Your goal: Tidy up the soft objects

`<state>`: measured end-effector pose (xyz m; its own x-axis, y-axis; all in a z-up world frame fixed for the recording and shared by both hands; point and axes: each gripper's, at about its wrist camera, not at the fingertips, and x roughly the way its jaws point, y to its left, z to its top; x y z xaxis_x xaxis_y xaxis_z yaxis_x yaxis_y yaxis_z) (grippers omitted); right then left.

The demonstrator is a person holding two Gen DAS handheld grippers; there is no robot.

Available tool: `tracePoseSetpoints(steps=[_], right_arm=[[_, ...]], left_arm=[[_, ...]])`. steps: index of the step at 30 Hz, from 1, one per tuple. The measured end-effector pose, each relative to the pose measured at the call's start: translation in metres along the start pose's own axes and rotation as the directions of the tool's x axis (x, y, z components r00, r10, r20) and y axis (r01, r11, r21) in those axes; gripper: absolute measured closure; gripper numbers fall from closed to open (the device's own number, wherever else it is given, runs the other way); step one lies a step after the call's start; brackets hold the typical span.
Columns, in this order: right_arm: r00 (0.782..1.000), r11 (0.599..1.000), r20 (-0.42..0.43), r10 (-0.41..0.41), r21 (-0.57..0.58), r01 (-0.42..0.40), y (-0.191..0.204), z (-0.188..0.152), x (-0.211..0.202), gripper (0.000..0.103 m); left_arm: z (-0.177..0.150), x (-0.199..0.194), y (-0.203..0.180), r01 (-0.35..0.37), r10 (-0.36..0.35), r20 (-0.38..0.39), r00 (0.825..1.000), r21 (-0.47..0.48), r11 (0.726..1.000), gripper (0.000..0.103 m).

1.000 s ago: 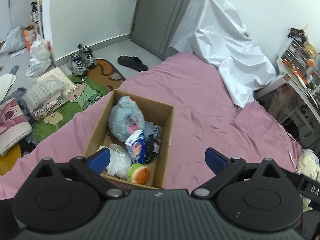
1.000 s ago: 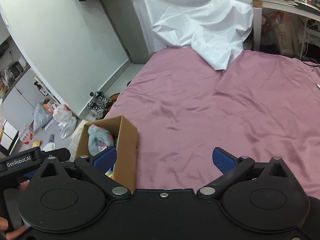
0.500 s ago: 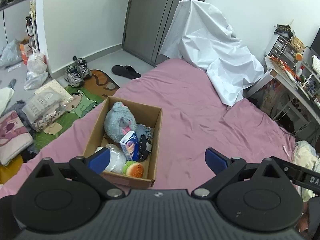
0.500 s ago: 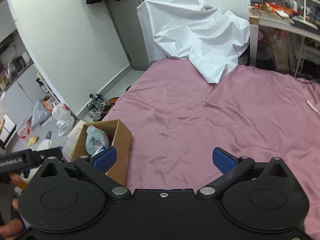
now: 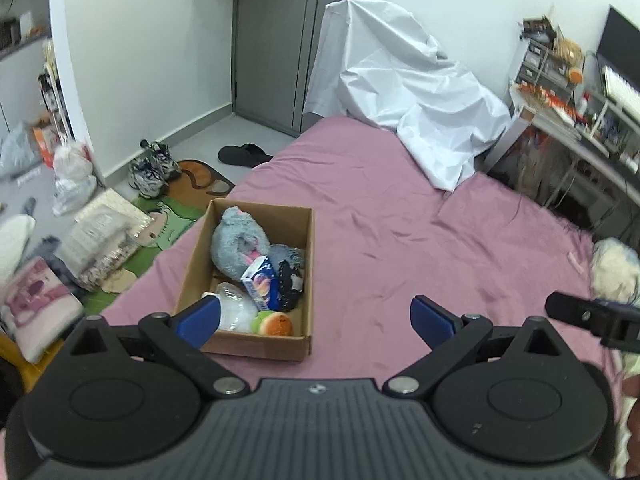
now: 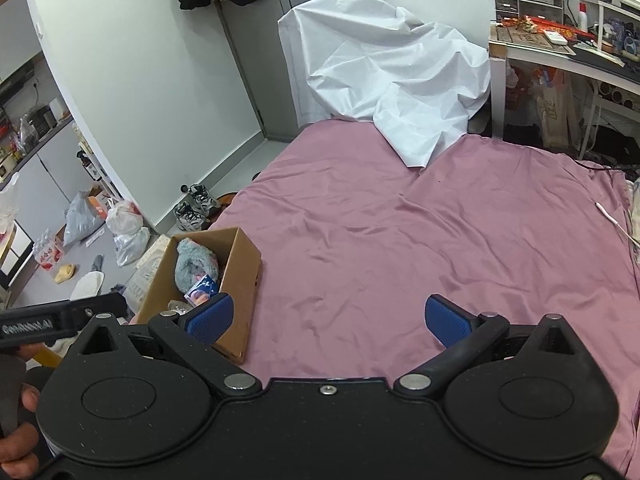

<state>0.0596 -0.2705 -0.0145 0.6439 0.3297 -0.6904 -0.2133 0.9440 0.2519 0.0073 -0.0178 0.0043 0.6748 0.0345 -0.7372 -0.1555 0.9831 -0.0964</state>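
Observation:
A cardboard box [image 5: 306, 276] stands on the pink bed [image 5: 400, 220] near its left edge; it also shows in the right wrist view [image 6: 244, 276]. In it lie a grey-blue plush toy [image 5: 236, 240], a blue carton [image 5: 262, 282], a black soft item [image 5: 289, 288], a clear bag [image 5: 236, 308] and a burger-shaped toy [image 5: 276, 325]. My left gripper [image 5: 316, 318] is open and empty, held above and behind the box. My right gripper [image 6: 328, 318] is open and empty over the bed, right of the box.
A white sheet [image 5: 404, 92] is heaped at the bed's far end. A cluttered desk [image 6: 560, 40] stands at the right. Shoes [image 5: 154, 166], bags [image 5: 74, 178] and a green mat [image 5: 168, 220] lie on the floor at the left. A pale fluffy item [image 5: 612, 264] lies at the bed's right edge.
Both grippers have pulled back and up from the box, so it looks smaller and farther. Both stay open and empty. The box's contents have not moved.

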Motion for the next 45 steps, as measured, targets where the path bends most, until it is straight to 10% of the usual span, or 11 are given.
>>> tracePoseSetpoints(steps=[45], right_arm=[[0.999, 0.999, -0.033, -0.031, -0.037, 0.029, -0.003, -0.023, -0.005, 0.000]], left_arm=[[-0.016, -0.005, 0.004, 0.000, 0.001, -0.014, 1.000, 0.031, 1.000, 0.003]])
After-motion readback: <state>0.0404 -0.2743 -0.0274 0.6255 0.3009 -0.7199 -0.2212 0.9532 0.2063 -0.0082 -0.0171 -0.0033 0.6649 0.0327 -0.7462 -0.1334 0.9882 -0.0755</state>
